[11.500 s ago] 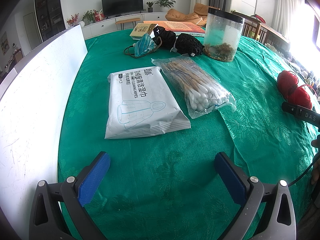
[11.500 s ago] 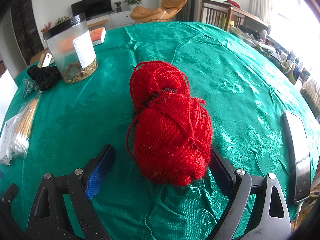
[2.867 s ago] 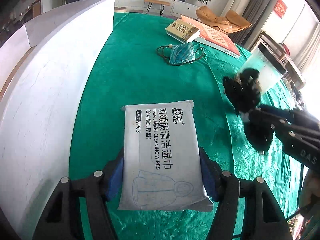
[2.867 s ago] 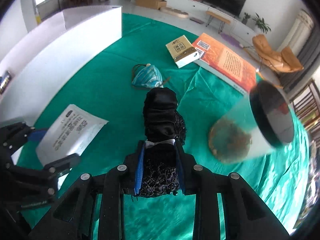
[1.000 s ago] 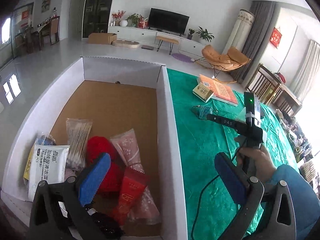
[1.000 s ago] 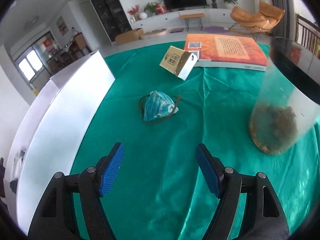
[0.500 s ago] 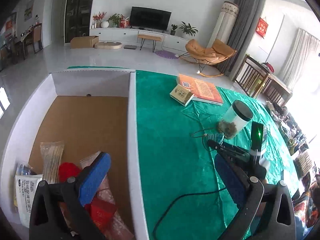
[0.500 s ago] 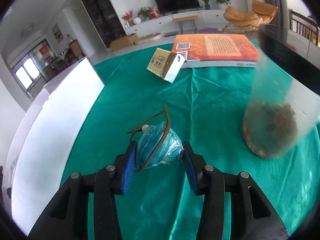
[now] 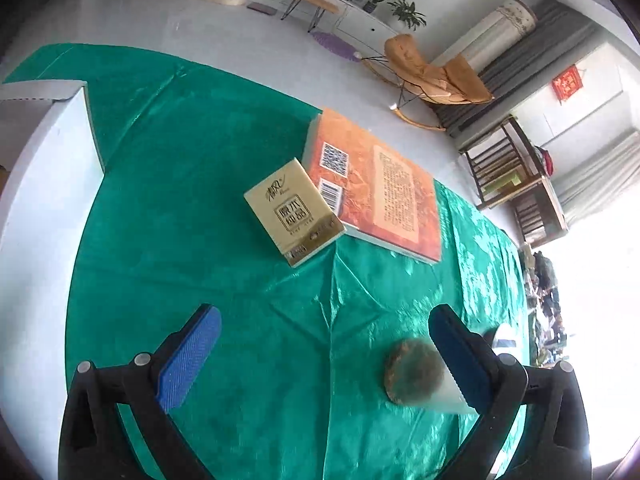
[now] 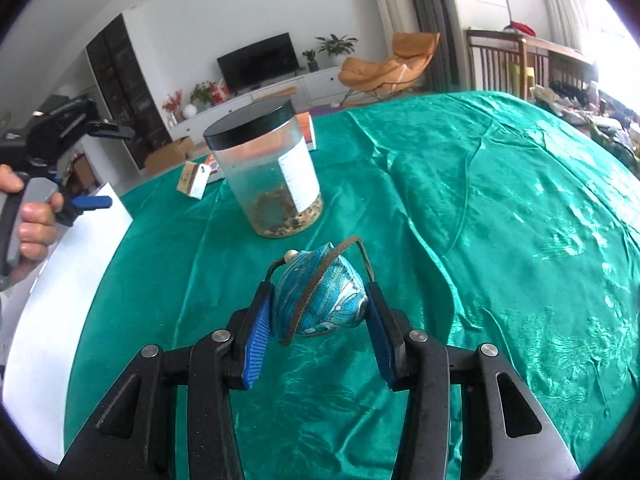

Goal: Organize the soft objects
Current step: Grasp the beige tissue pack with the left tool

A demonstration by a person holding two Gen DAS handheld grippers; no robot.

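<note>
- Right gripper (image 10: 318, 316): jaws narrowed on a blue pouch (image 10: 320, 300), which sits between the two blue pads (image 10: 256, 340); a brown strap loops over the pouch and hangs below it.
- The pouch is held above the green cloth (image 10: 500, 220), just in front of the jar (image 10: 266, 172).
- Jar: clear plastic, black lid, white label, brown bits at the bottom; upright on the cloth.
- Left gripper (image 9: 320, 344): jaws wide, nothing between them; it hangs over the cloth (image 9: 180, 240), with the blurred base of the jar (image 9: 414, 376) at its right finger.
- Ahead of the left gripper: a tan pack (image 9: 294, 212) with its far corner against an orange book (image 9: 376, 188).
- White box (image 9: 44, 152): its wall lies along the left edge of the cloth; its inside is out of view.
- In the right wrist view, a hand (image 10: 34, 220) holds the left gripper's handle at the far left, above the box wall (image 10: 56, 300).
</note>
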